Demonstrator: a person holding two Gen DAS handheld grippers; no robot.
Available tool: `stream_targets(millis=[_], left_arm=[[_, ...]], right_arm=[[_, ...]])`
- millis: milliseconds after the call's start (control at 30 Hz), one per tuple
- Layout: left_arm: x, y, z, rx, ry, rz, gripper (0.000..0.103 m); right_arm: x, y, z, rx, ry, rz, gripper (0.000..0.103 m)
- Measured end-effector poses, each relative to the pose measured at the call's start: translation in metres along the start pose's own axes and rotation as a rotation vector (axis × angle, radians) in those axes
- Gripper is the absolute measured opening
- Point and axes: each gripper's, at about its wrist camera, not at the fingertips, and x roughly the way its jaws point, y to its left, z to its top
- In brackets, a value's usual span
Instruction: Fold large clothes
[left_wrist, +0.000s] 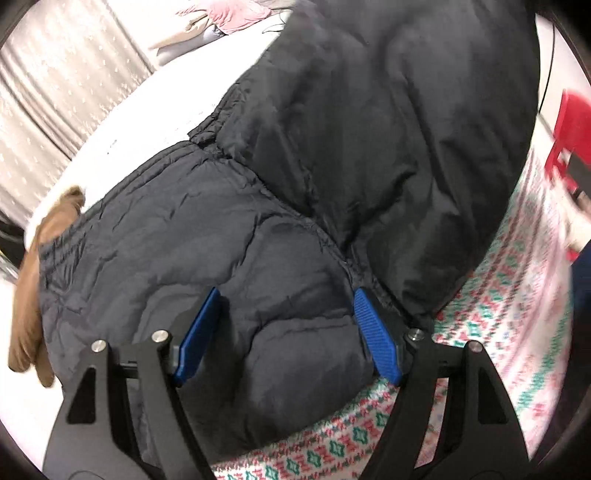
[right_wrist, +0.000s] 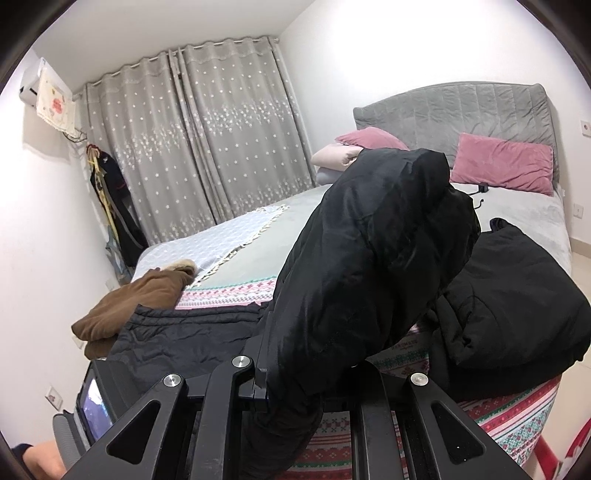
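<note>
Left wrist view: the black puffer jacket (left_wrist: 295, 192) fills most of the frame, spread over a bed cover (left_wrist: 498, 295) patterned in pink, red and green on white.
Left gripper (left_wrist: 288, 332): blue pads stand wide apart over a quilted panel near the jacket's edge, clamping nothing.
Right gripper (right_wrist: 295, 373): jaws nearly together, clenched on a sleeve or fold of the jacket (right_wrist: 369, 251), which rises in a tall black bulge ahead of the fingers.
Jacket's place: at the near end of the bed, part lying flat, part lifted; on the right a dark heap (right_wrist: 517, 302) lies on the cover, and whether it is the same garment cannot be told.
Brown garment (right_wrist: 136, 299): crumpled at the left corner of the bed, with a fur-like trim, touching the jacket's flat part.
Bed: a pale fringed throw (right_wrist: 221, 236) lies across the middle, a grey padded headboard (right_wrist: 461, 114) stands at the far end, and pink pillows (right_wrist: 506, 162) lean against it.
Room: white walls, grey star-patterned curtains (right_wrist: 207, 140) drawn shut, an air conditioner (right_wrist: 37, 86) high on the left wall with a cloth draped over it, clothes hanging in the corner (right_wrist: 110, 206).
Red object (left_wrist: 569, 136): at the right edge of the left wrist view, blurred.
</note>
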Motion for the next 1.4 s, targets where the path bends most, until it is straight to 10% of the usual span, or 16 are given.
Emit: stream_targets(millis=[467, 767, 1400], left_arm=[[-0.041, 0.17, -0.098, -0.549, 0.007, 0.037, 0.075], [-0.014, 0.185, -0.127, -0.676, 0.035, -0.11, 0.075], [-0.027, 0.21, -0.134, -0.876, -0.075, -0.318, 0.075]], right_arm=[[0.004, -0.037, 0.006, 0.132, 0.039, -0.092, 0.015], [-0.014, -0.056, 0.014, 0.134, 0.015, -0.212, 0.014], [0.005, 0.198, -0.057, -0.746, -0.175, -0.055, 0.015]])
